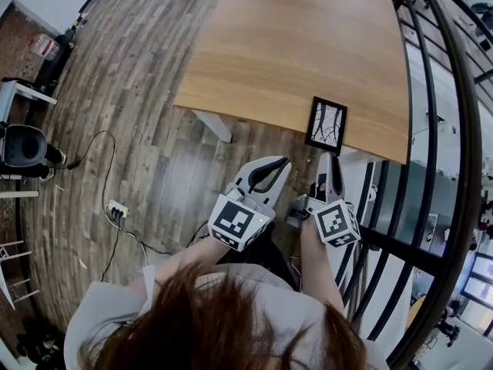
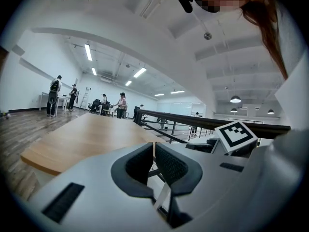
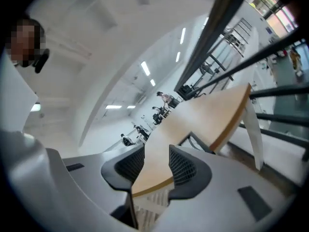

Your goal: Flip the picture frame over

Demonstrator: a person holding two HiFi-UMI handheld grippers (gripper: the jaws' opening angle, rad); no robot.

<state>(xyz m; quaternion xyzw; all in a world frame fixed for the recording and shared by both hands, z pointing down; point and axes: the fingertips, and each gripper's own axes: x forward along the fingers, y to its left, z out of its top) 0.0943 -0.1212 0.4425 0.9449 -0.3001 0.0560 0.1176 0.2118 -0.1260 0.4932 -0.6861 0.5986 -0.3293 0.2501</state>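
We see the picture frame (image 1: pixel 326 125) on the wooden surface (image 1: pixel 293 45), close to its near edge and towards its right end. Its black border is turned up to us, and inside it there is a drawing of thin dark branches on white, so the picture side faces upward. Nothing touches the frame. The right claw (image 1: pixel 330 157) is in the air just in front of the edge of the surface, directly before the frame but apart from it. In the right gripper view its jaws stand well apart, and between them we see only the light wood of the surface farther away; the claw holds nothing. The left claw (image 1: pixel 283 161) is beside it, over the wooden floor (image 1: pixel 154 129) and a little away from the surface edge. In the left gripper view its jaws are almost together, with only a thin slit between the dark pads (image 2: pixel 140 163), and nothing is in it. On the floor at the left lies a white power strip (image 1: pixel 117 209) with cables. A black railing (image 1: pixel 431 168) runs along the right side.
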